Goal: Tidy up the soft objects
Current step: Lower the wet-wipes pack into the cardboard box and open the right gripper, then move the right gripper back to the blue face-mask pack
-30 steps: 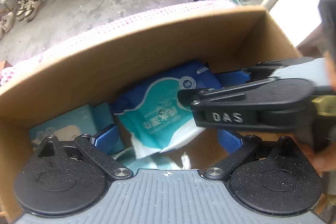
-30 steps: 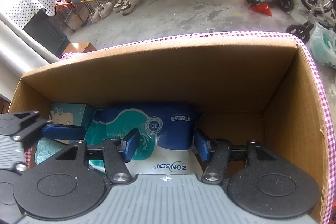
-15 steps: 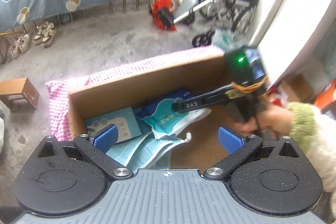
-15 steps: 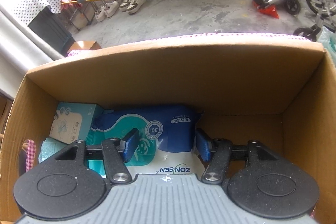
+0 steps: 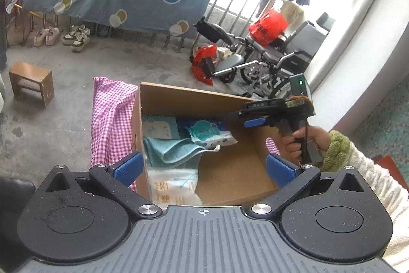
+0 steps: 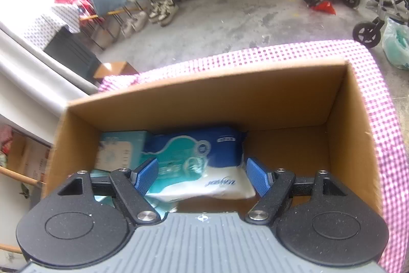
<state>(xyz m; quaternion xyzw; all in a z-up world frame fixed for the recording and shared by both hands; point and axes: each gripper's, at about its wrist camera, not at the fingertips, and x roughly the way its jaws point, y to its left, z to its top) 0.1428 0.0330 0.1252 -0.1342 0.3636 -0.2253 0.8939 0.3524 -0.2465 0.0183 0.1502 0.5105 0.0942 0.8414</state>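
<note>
Right wrist view | step: letting go of pack (image 6: 196, 160) in box (image 6: 352, 145) | right gripper (image 6: 202, 177) jaws just opened, pack between, not pinched | left gripper (image 5: 204, 168) open, empty (pulled back) | next: lift out, find another soft thing

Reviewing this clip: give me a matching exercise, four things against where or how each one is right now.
1. blue wipes pack
2. cardboard box
3. wooden stool
4. left tongs

a. on the checked cloth
b. open, holding nothing
c. lying in the box
d. on the concrete floor

Pairs: 1-c, 2-a, 3-d, 4-b
</note>
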